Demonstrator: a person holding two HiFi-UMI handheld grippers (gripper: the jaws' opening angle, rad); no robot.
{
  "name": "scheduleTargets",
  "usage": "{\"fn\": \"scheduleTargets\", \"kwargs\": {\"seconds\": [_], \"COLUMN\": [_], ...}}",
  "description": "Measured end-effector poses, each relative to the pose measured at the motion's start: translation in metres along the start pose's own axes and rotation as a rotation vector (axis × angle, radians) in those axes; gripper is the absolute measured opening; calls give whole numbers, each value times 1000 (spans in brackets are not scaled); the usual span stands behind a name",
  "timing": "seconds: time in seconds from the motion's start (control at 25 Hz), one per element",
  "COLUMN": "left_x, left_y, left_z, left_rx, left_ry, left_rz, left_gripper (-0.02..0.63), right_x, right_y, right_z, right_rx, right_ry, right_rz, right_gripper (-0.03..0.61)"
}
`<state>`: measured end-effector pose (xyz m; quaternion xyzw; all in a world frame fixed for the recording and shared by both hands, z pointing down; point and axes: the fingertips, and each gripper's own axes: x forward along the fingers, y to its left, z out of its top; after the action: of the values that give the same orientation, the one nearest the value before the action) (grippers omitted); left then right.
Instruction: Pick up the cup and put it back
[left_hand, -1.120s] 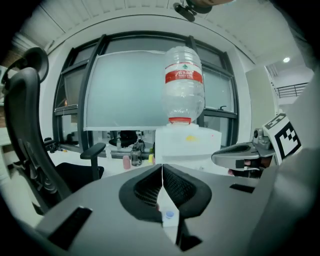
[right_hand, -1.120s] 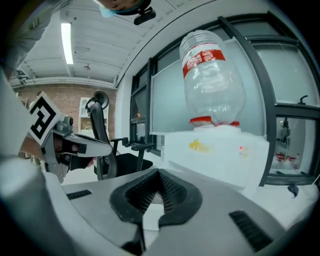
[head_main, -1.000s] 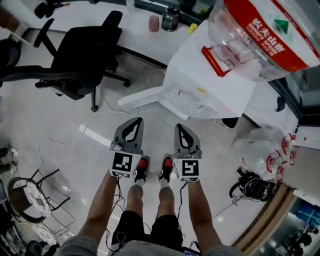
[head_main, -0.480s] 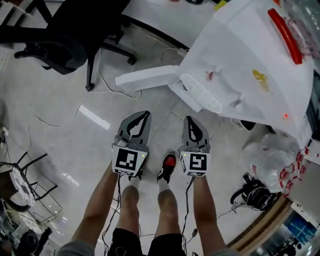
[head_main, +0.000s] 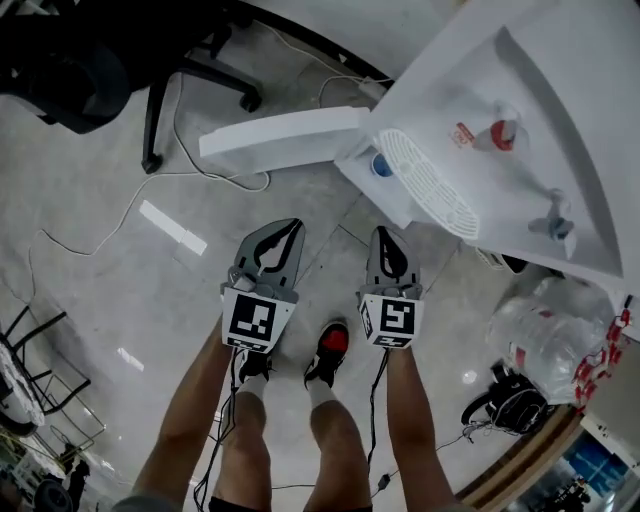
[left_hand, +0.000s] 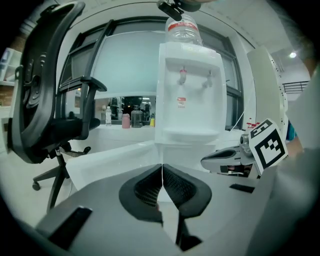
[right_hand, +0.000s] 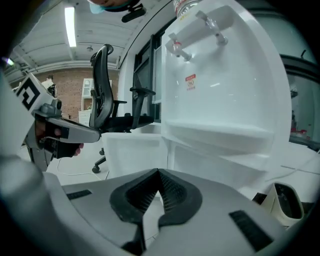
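Observation:
No cup shows clearly near the grippers. A small blue round thing (head_main: 381, 165) sits below the drip tray (head_main: 430, 185) of the white water dispenser (head_main: 520, 110); I cannot tell what it is. My left gripper (head_main: 283, 230) and right gripper (head_main: 386, 238) are held side by side over the floor, pointing at the dispenser. Both are shut with nothing between the jaws. In the left gripper view the left gripper (left_hand: 161, 167) faces the dispenser (left_hand: 192, 100) head-on. In the right gripper view the right gripper (right_hand: 158, 172) points at its lower front (right_hand: 225, 145).
A white panel (head_main: 285, 140) juts out left from the dispenser's base. A black office chair (head_main: 70, 60) stands at the left, with cables (head_main: 120, 215) on the floor. A clear plastic bag (head_main: 550, 335) and a black bag (head_main: 505, 400) lie at the right. A pink cup (left_hand: 125, 120) stands on the far desk.
The head view has dropped toward the dispenser's taps and drip tray, and the bottle on top has left the picture. Both grippers stay shut and level, a little nearer the dispenser.

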<state>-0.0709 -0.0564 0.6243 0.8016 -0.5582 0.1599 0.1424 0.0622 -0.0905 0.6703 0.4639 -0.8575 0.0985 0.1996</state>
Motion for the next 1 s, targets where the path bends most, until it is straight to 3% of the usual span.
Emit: {"fn": "scheduleTargets", "kwargs": {"seconds": [0.4, 1.0], "left_x": [54, 117], "left_y": [3, 21], "left_z": [-67, -94], "left_rx": [-1, 25], "left_ry": [1, -33], "left_rz": [-10, -10], "left_gripper": [25, 25], "right_x": [58, 131], "right_y": [-25, -70], "right_z": [-62, -119], "right_rx": [-15, 13], "right_ry": [17, 43], "right_rz": [-26, -88], "right_gripper": [12, 33]}}
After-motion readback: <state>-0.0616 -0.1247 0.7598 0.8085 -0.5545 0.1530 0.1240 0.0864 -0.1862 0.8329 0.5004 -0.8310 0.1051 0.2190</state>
